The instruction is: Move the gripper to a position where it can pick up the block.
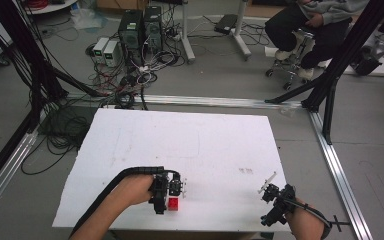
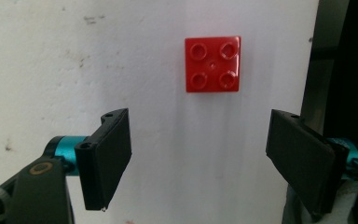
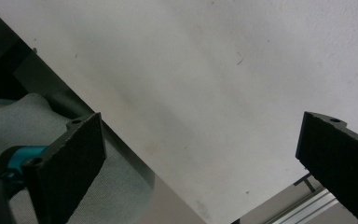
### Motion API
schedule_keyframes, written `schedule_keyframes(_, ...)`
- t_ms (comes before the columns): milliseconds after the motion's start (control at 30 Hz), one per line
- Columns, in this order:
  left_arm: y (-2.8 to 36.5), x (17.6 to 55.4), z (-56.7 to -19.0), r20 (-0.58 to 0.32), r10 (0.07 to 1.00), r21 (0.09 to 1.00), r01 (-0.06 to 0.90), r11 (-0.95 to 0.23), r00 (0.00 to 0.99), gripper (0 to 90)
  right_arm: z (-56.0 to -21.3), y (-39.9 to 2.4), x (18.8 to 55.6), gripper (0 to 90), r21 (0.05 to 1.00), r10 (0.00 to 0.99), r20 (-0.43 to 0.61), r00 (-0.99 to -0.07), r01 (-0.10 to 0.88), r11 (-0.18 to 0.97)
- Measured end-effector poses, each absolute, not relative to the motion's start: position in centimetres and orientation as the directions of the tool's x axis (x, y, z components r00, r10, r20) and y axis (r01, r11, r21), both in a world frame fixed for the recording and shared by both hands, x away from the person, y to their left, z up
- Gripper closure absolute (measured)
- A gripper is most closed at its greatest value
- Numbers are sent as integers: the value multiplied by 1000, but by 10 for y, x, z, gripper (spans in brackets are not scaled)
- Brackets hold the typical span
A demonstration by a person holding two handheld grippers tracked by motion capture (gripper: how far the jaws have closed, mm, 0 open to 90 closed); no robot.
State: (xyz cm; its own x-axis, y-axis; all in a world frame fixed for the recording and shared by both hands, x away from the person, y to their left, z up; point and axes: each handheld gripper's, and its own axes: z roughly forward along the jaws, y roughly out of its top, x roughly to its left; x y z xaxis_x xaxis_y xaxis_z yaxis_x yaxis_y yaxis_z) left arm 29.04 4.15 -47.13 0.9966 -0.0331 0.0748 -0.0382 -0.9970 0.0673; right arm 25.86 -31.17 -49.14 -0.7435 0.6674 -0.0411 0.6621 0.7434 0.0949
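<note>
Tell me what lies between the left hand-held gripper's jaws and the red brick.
Nothing: in the left gripper view, bare white table separates the open left hand-held gripper from the red brick.

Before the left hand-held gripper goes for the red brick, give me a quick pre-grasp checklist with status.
1. Left hand-held gripper jaws open wider than the red brick: ok.
2. Brick between the jaw lines: ok, it sits ahead of the gap, a little toward the right jaw.
3. Brick lying flat, studs up, on the white table: ok.
4. Nothing else beside the brick: ok.
5. Brick away from the table edge: not ok, the edge runs close along one side.
6. Right hand-held gripper apart from the brick, jaws open, holding nothing: ok.
</note>
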Motion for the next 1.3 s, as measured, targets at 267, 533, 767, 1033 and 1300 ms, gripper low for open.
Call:
schedule_keyframes(267,30,283,-488,45,-46,60,-49,-997,998,226,-491,-312,258,7,95,667,-42,-744,662,744)
schedule_keyframes(533,21,284,-498,43,-34,53,-37,-998,998,226,-492,-310,259,7,94,665,-42,-745,660,745)
schedule_keyframes(767,15,285,-508,32,-35,36,-37,-999,999,227,-492,-311,259,7,95,665,-44,-745,660,745)
schedule_keyframes(1033,12,289,-515,21,-36,25,-36,-999,999,226,-492,-311,259,7,98,667,-43,-744,661,744)
schedule_keyframes(1300,12,290,-516,16,-34,27,-35,-999,999,226,-491,-312,258,7,97,670,-41,-741,665,741)
